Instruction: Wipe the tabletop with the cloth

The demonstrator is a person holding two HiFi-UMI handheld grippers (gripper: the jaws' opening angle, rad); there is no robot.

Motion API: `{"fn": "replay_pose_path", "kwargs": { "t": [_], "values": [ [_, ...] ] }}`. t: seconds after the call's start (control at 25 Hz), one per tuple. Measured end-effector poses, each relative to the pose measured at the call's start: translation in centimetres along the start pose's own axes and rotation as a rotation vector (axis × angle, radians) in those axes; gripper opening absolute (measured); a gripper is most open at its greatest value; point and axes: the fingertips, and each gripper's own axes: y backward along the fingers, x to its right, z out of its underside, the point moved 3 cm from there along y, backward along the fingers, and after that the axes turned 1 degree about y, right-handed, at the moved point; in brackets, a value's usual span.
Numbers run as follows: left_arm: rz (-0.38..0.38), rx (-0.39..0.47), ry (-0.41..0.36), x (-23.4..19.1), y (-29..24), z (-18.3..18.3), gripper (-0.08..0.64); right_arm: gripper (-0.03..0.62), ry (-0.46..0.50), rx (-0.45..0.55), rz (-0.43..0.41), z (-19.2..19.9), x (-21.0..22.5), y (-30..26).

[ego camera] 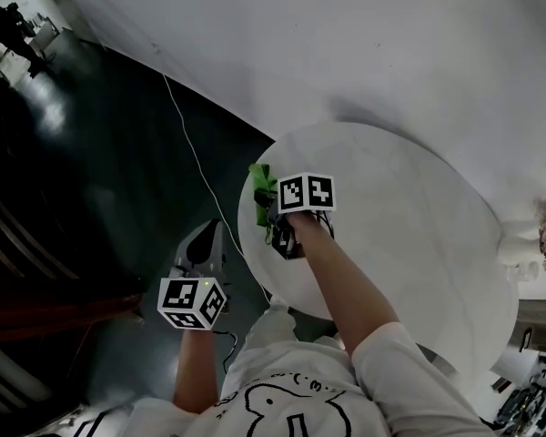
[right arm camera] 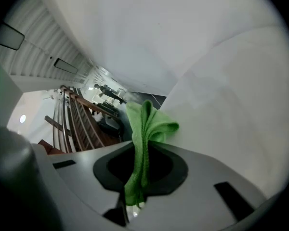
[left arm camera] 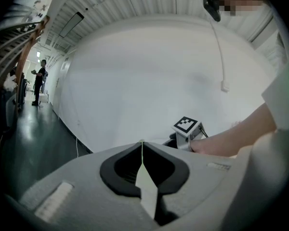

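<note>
A round white table (ego camera: 419, 244) has a green cloth (ego camera: 261, 182) at its left edge.

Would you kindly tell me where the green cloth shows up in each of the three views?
Head view: cloth at the tabletop's left edge, beside the right tool's marker cube.
Left gripper view: not in it; that marker cube shows right of centre.
Right gripper view: centre, clamped in the jaws, tabletop at right.
Shared landmark: the white tabletop, head and right gripper views.
</note>
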Motion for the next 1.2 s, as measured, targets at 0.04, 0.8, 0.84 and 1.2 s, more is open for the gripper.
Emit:
{"fn": "replay_pose_path", "kwargs": {
  "t": [0.04,0.8,0.84,1.2],
  "values": [
    [-0.001,0.000,0.000,0.2,0.0,-0.1,0.020,0.041,0.004,0.012,-0.019,0.1,-0.2,0.5],
    [0.132,0.042,-0.050,12.1,-1.3,-1.6,0.020,0.043,0.121,0.271,-0.130,-0.2,-0.2,17.4],
    [0.140,0.046,-0.056,12.7,-1.3,-1.8,0.020,0.043,0.133,0.291,-0.131,-0.2,-0.1,18.3],
    [0.198,0.063,-0.092,18.3,-1.4,-2.5,0.021,0.043,0.277,0.423,-0.110,0.9,-0.1,25.6]
  ]
}}
